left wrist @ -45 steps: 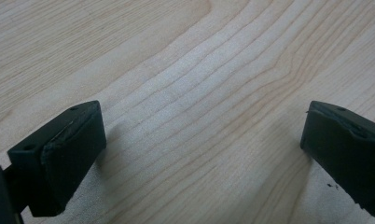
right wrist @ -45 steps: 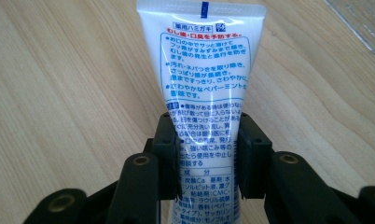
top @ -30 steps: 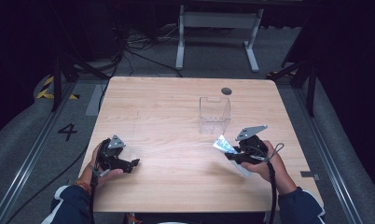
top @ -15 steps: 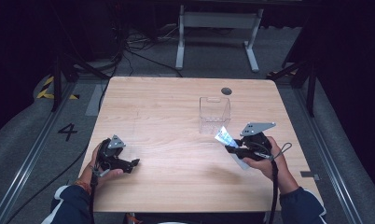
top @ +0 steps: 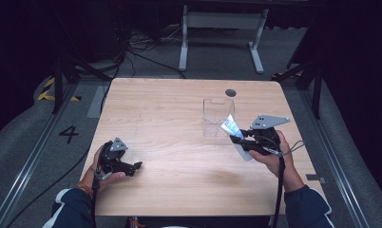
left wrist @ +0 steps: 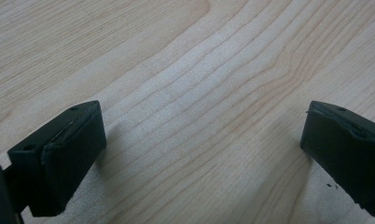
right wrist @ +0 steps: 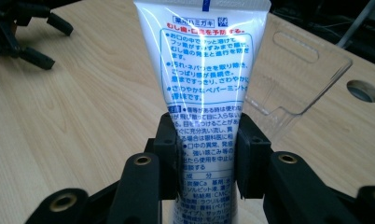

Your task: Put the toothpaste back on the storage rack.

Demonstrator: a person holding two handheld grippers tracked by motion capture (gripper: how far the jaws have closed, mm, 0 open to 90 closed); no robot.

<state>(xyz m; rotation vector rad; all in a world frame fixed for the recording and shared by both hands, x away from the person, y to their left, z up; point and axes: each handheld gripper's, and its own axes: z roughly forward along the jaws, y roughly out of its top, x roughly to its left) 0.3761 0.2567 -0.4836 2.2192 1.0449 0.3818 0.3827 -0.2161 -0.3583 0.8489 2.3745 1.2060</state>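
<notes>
A white toothpaste tube (right wrist: pixel 206 79) with blue and red print stands pinched between the jaws of my right gripper (right wrist: pixel 206 156). In the high view the right gripper (top: pixel 240 138) holds the tube (top: pixel 229 126) tilted above the table, its flat end close to the near right corner of a clear plastic container (top: pixel 217 114). That container (right wrist: pixel 297 74) lies just behind the tube in the right gripper view. My left gripper (top: pixel 136 167) rests low at the table's front left, jaws wide apart over bare wood (left wrist: pixel 199 116).
The light wooden table (top: pixel 170 109) has a round cable hole (top: pixel 231 92) behind the container. Past the far edge stand a white metal frame (top: pixel 222 28) and loose cables on the floor.
My right gripper has lifted the tube and carried it up and right, closer to the clear container. The left gripper has stayed in place.
</notes>
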